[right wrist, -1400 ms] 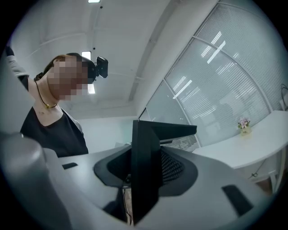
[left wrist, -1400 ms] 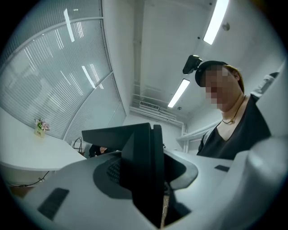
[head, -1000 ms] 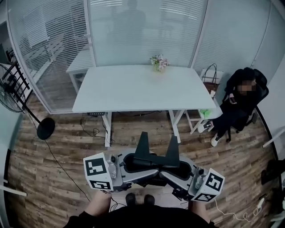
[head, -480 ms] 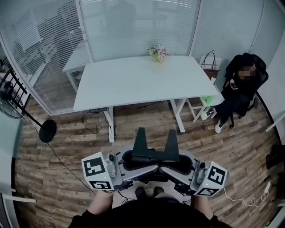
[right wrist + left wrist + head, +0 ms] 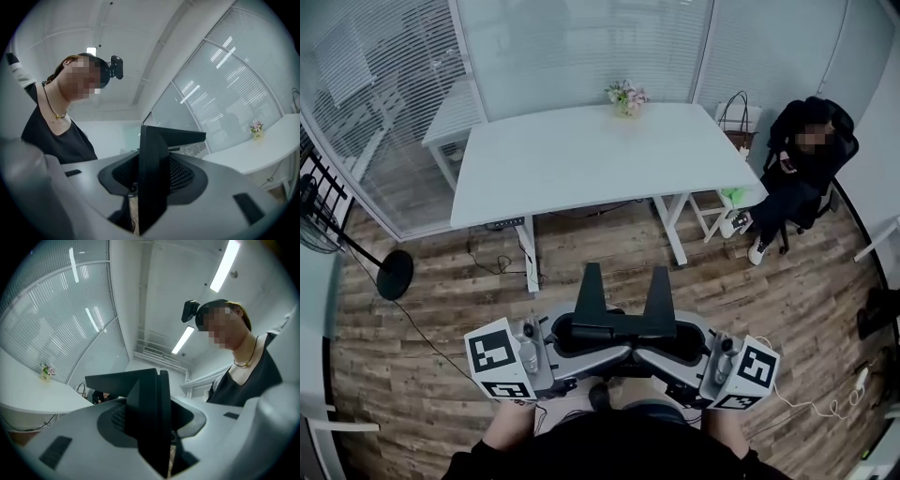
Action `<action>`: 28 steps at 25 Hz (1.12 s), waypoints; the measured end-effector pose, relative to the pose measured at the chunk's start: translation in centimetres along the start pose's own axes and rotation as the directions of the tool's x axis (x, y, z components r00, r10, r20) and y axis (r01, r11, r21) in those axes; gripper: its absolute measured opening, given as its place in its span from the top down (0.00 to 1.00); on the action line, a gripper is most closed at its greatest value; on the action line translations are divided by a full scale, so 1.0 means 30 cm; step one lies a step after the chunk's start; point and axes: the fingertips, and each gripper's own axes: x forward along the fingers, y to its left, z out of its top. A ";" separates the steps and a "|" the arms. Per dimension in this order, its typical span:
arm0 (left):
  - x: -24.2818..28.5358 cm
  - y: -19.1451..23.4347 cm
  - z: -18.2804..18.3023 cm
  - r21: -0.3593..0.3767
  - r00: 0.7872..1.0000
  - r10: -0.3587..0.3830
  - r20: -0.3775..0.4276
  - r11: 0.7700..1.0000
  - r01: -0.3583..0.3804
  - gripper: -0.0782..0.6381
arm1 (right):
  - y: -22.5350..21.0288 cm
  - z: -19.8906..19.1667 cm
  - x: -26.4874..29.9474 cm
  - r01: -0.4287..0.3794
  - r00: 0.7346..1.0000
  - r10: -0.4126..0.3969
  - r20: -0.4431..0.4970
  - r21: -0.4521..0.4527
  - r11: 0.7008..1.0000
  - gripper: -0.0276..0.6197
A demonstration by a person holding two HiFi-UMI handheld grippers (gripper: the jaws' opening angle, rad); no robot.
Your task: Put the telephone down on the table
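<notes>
A grey telephone (image 5: 581, 358) with dark meshed hollows hangs across my front, above the wooden floor and short of the white table (image 5: 581, 159). My left gripper (image 5: 590, 305) is shut on its left part and my right gripper (image 5: 659, 307) on its right part. One black jaw of each lies over the top; the lower jaws are hidden. In the left gripper view the telephone (image 5: 70, 441) fills the bottom around the left gripper (image 5: 150, 418). The right gripper view shows the telephone (image 5: 215, 197) under the right gripper (image 5: 152, 178).
A small flower pot (image 5: 624, 97) stands at the table's far edge. A person sits on a chair (image 5: 797, 178) to the right of the table. A fan stand (image 5: 394, 274) and cables lie on the floor at left. Glass walls with blinds lie behind.
Both grippers have carried the telephone forward toward the table, which now looks nearer and larger. The grip on the telephone looks the same.
</notes>
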 end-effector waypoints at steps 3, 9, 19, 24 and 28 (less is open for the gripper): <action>0.000 0.010 0.018 0.006 1.000 0.003 0.003 1.000 -0.003 0.63 | -0.008 0.013 0.012 -0.009 1.000 0.009 -0.003 -0.005 1.000 0.71; -0.007 0.057 0.033 0.017 1.000 0.020 0.005 1.000 -0.020 0.63 | -0.049 0.013 0.044 -0.032 0.999 0.032 0.000 -0.007 0.999 0.71; 0.078 0.268 0.064 0.020 0.999 0.045 0.005 0.999 -0.045 0.63 | -0.277 0.049 0.069 -0.051 0.999 0.051 -0.005 0.007 0.999 0.70; 0.140 0.379 0.097 0.037 0.999 0.048 0.004 0.998 -0.048 0.63 | -0.401 0.091 0.078 -0.062 0.998 0.062 0.004 -0.002 0.998 0.70; 0.188 0.472 0.127 0.047 0.999 0.050 0.007 0.998 -0.050 0.63 | -0.506 0.125 0.089 -0.069 0.998 0.069 0.003 -0.008 0.998 0.70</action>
